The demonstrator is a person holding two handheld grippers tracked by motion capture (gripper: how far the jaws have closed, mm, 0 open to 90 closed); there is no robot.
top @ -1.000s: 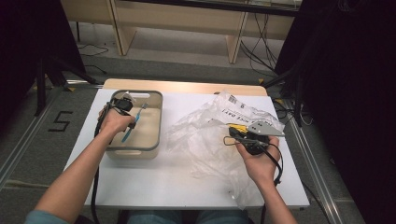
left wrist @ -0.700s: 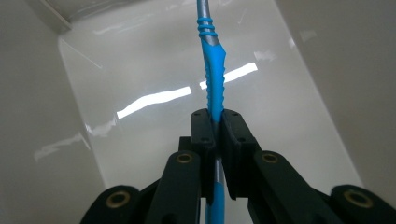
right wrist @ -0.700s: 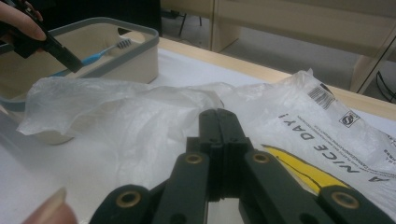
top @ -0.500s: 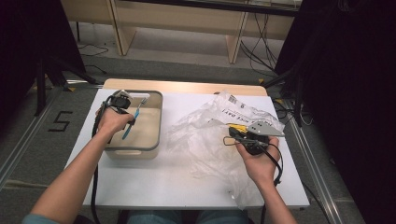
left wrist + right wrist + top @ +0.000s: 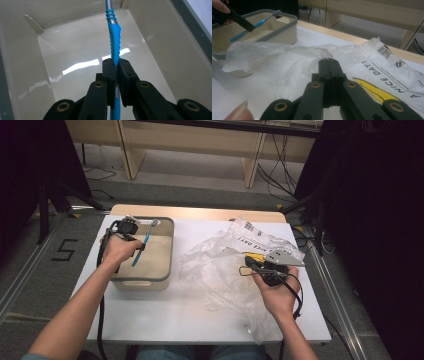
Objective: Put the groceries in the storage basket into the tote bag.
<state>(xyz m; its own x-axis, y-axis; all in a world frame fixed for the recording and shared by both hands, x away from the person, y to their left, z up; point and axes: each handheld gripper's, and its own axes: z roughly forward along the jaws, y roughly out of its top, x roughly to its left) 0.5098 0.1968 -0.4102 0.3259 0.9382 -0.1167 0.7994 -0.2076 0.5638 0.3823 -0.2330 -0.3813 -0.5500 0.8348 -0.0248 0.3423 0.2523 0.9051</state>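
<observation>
A blue toothbrush (image 5: 143, 245) with a grey neck hangs slanted over the beige bin (image 5: 168, 251), its bristle head near the far rim. My left gripper (image 5: 137, 245) is shut on its handle; in the left gripper view the jaws (image 5: 115, 63) pinch the blue toothbrush (image 5: 114, 42) above the bin's glossy floor (image 5: 75, 50). My right gripper (image 5: 248, 263) rests on a crumpled clear plastic bag (image 5: 215, 265). In the right gripper view its jaws (image 5: 329, 61) are shut, with nothing seen between them and the plastic bag (image 5: 287, 67) just beyond. The toothbrush (image 5: 259, 23) shows far left there.
The bin has a grey rim (image 5: 284, 15) and stands at the left of the white table (image 5: 190, 315). The bag carries a barcode and printed black letters (image 5: 387, 85). Wooden shelving legs (image 5: 250, 167) stand beyond the table. A cable trails from each gripper.
The left gripper has shifted the toothbrush slightly towards the bin's far rim. The right hand has stayed where it was.
</observation>
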